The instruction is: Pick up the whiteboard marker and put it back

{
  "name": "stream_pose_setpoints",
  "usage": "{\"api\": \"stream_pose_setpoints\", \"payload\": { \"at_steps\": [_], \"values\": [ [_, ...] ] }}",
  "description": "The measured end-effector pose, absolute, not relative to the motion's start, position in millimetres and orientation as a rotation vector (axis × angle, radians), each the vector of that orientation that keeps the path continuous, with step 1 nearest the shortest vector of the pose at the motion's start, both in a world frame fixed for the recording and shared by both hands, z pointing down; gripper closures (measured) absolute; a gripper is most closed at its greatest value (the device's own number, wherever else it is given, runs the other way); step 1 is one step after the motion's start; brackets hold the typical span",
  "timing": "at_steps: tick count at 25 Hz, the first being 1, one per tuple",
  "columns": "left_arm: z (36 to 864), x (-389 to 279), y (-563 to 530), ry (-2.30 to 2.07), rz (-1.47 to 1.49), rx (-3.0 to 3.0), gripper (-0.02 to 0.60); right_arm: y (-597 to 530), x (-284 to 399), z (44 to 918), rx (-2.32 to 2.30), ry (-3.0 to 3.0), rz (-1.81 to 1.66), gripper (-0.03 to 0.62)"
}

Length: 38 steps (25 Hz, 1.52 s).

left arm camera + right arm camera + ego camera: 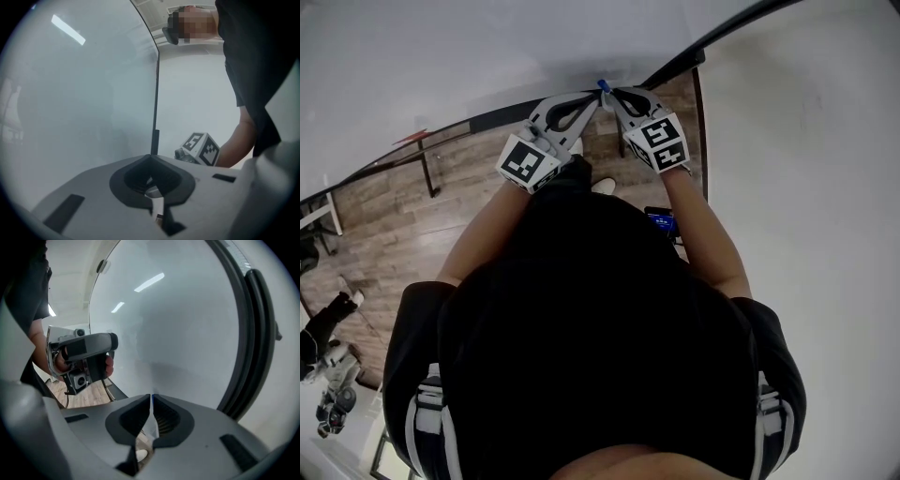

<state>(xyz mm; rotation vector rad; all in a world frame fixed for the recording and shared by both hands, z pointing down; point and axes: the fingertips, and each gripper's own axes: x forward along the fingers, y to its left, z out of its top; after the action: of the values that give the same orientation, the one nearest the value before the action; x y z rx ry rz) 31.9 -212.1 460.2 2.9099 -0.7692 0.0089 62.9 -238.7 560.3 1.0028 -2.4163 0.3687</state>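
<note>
A small blue piece of the whiteboard marker [602, 86] shows where both grippers' tips meet, close against the whiteboard [487, 47]. My right gripper [613, 95] is shut; in the right gripper view a thin blue sliver [151, 398] sits pinched at its tips [151, 400]. My left gripper [594, 97] comes in from the left, and in the left gripper view its jaws [151, 158] are closed. No blue shows there, so whether it also grips the marker is unclear. The rest of the marker is hidden.
The whiteboard's black frame [675, 66] runs diagonally along its lower edge. Wooden floor [412, 216] lies below, with a black stand leg [427, 169] at the left. A dark device with a blue screen [661, 220] is by my right forearm. Dark and white equipment [328, 375] stands at the lower left.
</note>
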Motion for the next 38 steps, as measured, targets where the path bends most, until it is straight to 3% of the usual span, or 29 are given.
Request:
{"api": "stream_pose_setpoints", "payload": {
  "at_steps": [13, 26, 38],
  "values": [
    [462, 20, -214, -0.762, 0.033, 2.875, 0.577, -250, 49, 590, 0.907, -2.3, 0.369, 0.511],
    [479, 14, -217, -0.778, 0.065, 2.861, 0.577, -261, 45, 610, 0.883, -2.284, 0.311, 0.528],
    [467, 15, -221, -0.799, 0.1, 2.883, 0.578, -257, 48, 571, 0.947, -2.375, 0.312, 0.53]
  ]
}}
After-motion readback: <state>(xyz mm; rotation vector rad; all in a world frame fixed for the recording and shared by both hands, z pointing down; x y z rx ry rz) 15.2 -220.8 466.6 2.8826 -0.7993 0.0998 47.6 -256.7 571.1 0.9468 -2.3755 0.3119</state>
